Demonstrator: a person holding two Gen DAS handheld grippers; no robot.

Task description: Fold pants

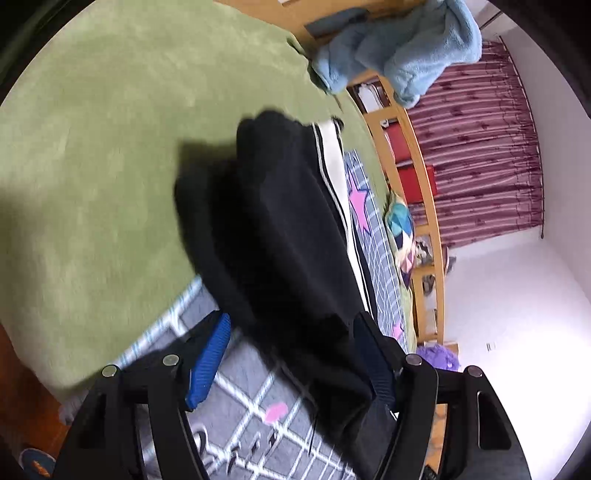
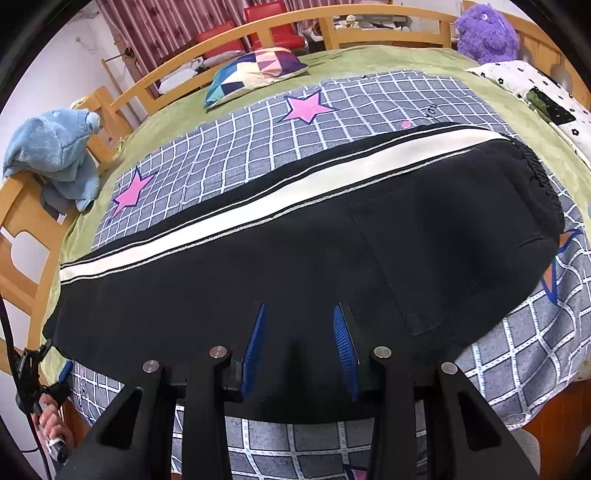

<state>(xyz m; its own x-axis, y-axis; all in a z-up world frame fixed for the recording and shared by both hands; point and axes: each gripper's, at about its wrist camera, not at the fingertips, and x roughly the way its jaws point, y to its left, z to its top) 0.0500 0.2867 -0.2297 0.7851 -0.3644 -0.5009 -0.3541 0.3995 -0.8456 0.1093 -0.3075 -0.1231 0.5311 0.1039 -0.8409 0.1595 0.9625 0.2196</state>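
Black pants (image 2: 295,236) with a white side stripe (image 2: 280,192) lie flat along the bed, waistband at the right. My right gripper (image 2: 299,305) points down at the middle of their near edge. Its blue pads (image 2: 255,350) stand apart with black cloth between them, and I see no squeeze. At the lower left a hand (image 2: 46,413) holds the other tool by the leg ends. In the left wrist view the pants (image 1: 280,229) run away from my left gripper (image 1: 291,317). Cloth rests against the right finger (image 1: 373,362), while the left pad (image 1: 208,358) stands clear of it.
A grey checked sheet (image 2: 258,147) with pink stars covers a green blanket (image 1: 92,147). A wooden rail (image 2: 22,236) rings the bed. A blue plush (image 2: 55,147), a patterned pillow (image 2: 255,70), a purple plush (image 2: 484,33) and a white flowered cloth (image 2: 517,81) lie around the edges.
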